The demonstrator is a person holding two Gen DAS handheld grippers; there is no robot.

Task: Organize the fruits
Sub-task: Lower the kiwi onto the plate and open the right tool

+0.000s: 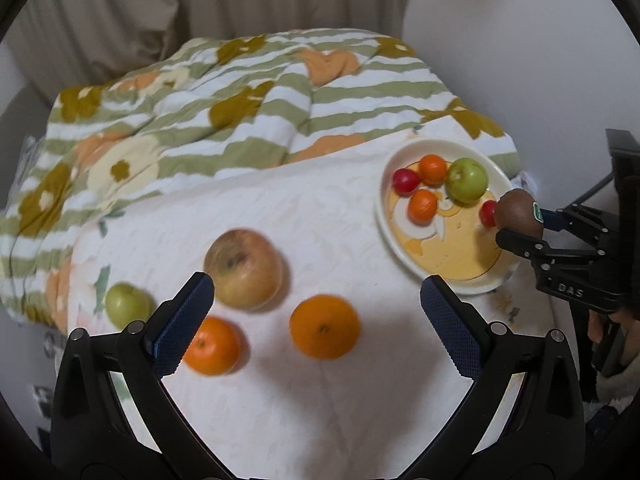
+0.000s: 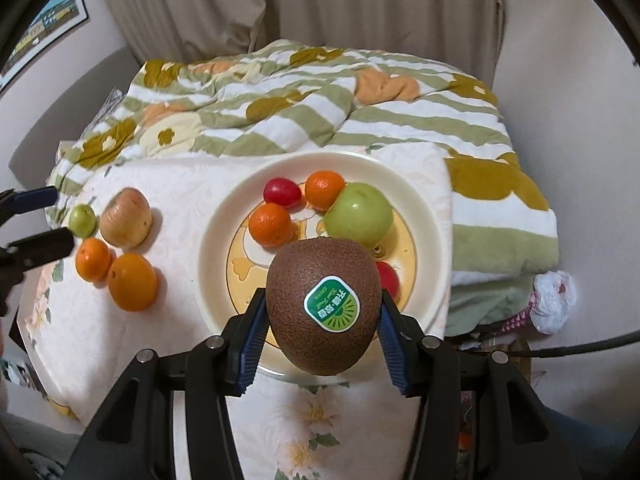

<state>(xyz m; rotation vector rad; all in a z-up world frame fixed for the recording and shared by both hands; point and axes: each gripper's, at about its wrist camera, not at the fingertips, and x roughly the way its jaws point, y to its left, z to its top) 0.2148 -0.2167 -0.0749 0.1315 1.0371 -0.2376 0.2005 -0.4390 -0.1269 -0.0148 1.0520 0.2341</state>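
My right gripper is shut on a brown kiwi with a green sticker, held over the near side of a cream plate. The plate holds a green apple, two small oranges, and red fruits. My left gripper is open and empty above loose fruit on the white cloth: a large yellowish apple, two oranges and a small green fruit. The kiwi and right gripper show at the plate's right edge in the left wrist view.
A green-striped floral blanket lies bunched behind the plate and along the right. The white floral cloth covers the surface. Curtains hang behind. A crumpled white bag sits at the right, off the surface.
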